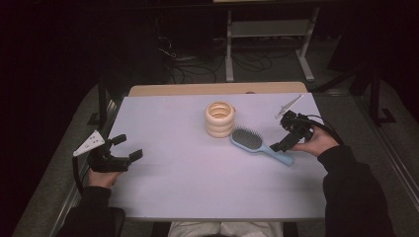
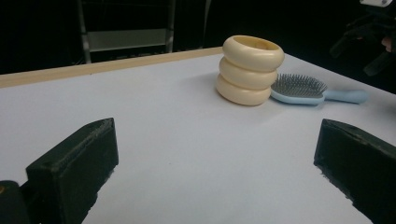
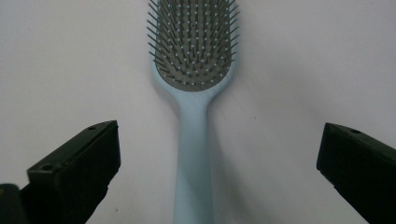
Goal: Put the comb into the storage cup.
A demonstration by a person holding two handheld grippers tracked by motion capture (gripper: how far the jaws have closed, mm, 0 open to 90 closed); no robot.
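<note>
- Over the handle end of the hairbrush (image 3: 194, 116), the right tool (image 1: 282, 144) hangs with its jaws spread wide, one on each side of the handle and neither touching it; nothing is clamped.
- In the right gripper view the brush's long axis runs straight up between the jaws, handle toward the tool and bristle head away, so the jaws stand across the handle, as a grasp would need.
- The right hand (image 1: 316, 143) angles the tool down and toward the brush from the handle side, forearm coming in low from the near right of the desk (image 1: 188, 182).
- The hairbrush (image 1: 258, 144) lies flat, bristles up, its head just beside the stack of cream rings (image 1: 220, 119), handle pointing away from the stack toward the right hand.
- The left tool (image 1: 127, 148) sits well apart from the brush, beyond the ring stack's far side, jaws likewise apart and empty, held level near the desk's left edge.
- The right hand is plainly the nearer; I judge the next move calls for a short drop and a close on the handle.
</note>
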